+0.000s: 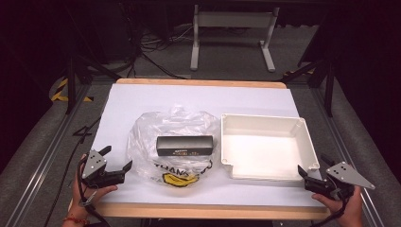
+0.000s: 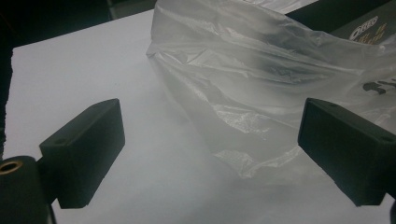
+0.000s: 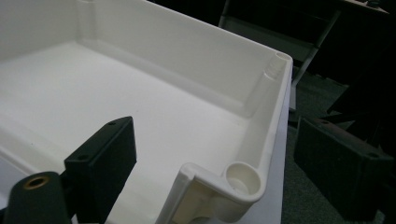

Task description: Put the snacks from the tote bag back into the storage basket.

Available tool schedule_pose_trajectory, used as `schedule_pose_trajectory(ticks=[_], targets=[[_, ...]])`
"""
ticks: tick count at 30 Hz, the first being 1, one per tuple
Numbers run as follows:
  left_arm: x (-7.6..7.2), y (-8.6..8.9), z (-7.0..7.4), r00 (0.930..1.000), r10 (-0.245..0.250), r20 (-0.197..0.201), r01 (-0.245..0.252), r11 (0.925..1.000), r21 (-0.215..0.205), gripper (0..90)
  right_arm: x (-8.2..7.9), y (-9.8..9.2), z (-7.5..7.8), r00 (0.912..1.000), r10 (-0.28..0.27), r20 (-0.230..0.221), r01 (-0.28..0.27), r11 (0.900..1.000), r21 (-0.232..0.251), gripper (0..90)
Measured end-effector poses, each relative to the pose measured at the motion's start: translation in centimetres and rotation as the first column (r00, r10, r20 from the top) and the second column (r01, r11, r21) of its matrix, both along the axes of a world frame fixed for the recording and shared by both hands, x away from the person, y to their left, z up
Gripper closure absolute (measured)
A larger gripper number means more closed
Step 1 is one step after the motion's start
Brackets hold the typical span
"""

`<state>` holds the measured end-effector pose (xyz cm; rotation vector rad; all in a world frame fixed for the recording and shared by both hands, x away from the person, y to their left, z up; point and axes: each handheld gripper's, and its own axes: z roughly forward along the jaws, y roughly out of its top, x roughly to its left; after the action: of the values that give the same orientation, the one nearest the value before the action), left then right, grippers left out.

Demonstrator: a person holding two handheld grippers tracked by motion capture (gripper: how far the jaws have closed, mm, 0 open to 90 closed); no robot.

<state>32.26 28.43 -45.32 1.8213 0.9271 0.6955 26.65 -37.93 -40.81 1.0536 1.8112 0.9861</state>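
The left gripper (image 1: 117, 161) sat at the near left of the table (image 1: 198, 97), jaws wide apart and holding nothing. Just to its right lay a clear plastic bag (image 1: 172, 137) with a black box (image 1: 184, 145) on it or in it; I could not tell which. The bag looked thin, soft and slippery, so its crinkled edge seemed best to pinch. Right of it stood an empty, stiff white tray (image 1: 265, 146). The right gripper (image 1: 309, 176) waited at its near right corner, also wide and empty. The bag's print was partly hidden.
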Motion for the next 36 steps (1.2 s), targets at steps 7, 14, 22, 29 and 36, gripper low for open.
schedule_pose_trajectory(ticks=[7,14,22,29,36], targets=[[0.0,0.1,0.0,1.0000,-0.002,-0.007,0.002,1.0000,-0.005,8.1,-0.3,0.5,0.9,0.9995,0.025,0.021,-0.024,1.000,-0.012,18.7],[-0.3,0.1,-0.1,1.0000,0.000,-0.009,0.000,1.0000,0.007,8.1,-0.1,0.8,1.8,0.9987,0.025,0.044,-0.025,1.000,-0.017,18.7],[-0.4,0.0,-0.1,0.9999,-0.002,-0.015,0.002,0.9999,0.013,8.1,0.7,2.3,2.2,0.9957,0.088,0.030,-0.087,0.995,-0.039,18.8],[-0.4,0.0,-0.1,0.9998,-0.009,-0.015,0.010,0.9998,0.017,8.2,1.4,3.9,2.2,0.9864,0.162,0.028,-0.161,0.986,-0.040,21.6],[-0.4,-0.2,-0.2,0.9997,-0.016,-0.018,0.016,0.9997,0.021,8.2,2.1,5.2,2.1,0.9745,0.223,0.022,-0.223,0.975,-0.013,21.1]])
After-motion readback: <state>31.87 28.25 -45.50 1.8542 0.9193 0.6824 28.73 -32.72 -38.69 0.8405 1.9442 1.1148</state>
